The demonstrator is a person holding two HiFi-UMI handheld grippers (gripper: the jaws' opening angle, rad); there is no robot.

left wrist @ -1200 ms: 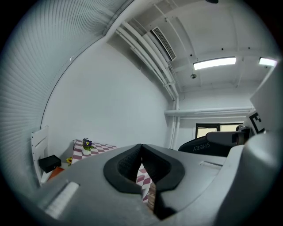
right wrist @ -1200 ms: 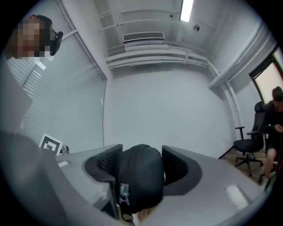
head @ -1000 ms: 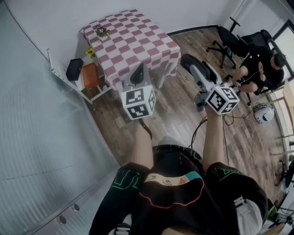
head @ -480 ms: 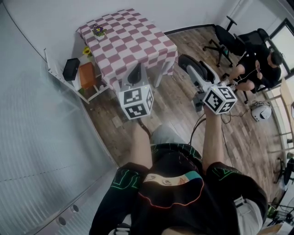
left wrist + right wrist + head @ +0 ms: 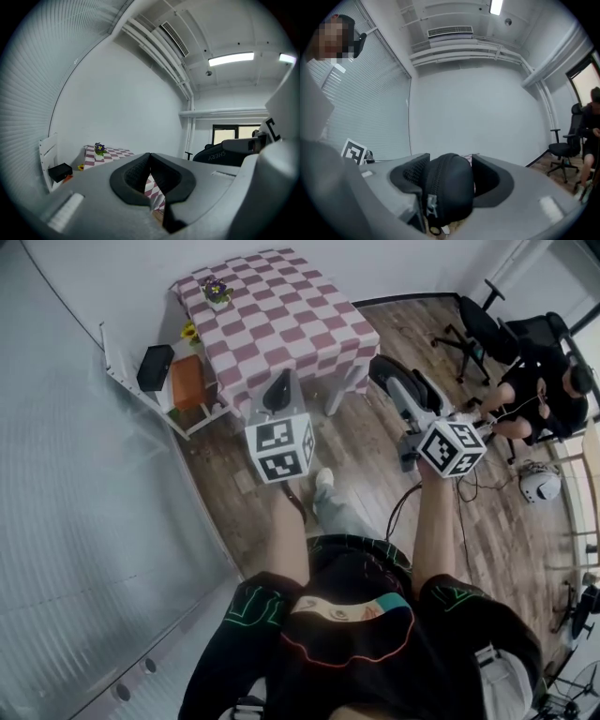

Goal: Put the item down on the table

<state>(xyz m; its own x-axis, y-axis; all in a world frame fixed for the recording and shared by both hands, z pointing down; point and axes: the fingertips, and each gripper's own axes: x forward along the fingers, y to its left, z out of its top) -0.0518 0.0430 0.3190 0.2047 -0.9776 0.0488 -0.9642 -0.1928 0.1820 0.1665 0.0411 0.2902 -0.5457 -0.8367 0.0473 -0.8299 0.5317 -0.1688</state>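
Note:
A table [image 5: 281,320] with a pink-and-white checked cloth stands ahead against the wall. My right gripper [image 5: 392,376] is held in the air to the right of the table's near corner. It is shut on a black zippered case [image 5: 447,187], which bulges out between its jaws. My left gripper [image 5: 279,395] hovers in front of the table's near edge, shut with nothing in it. In the left gripper view its pads [image 5: 140,171] meet at the tips, and the checked cloth shows below them.
A small pot of purple flowers [image 5: 217,289] stands on the table's far left corner. A white rack [image 5: 122,381] holding a black box [image 5: 155,367] and an orange item [image 5: 187,381] stands left of the table. Office chairs [image 5: 478,324], a seated person [image 5: 553,390] and a white helmet [image 5: 541,486] are at the right.
The table has come slightly nearer and shifted right in the head view, and a foot now shows below the grippers. Both grippers keep their pose; the case stays held.

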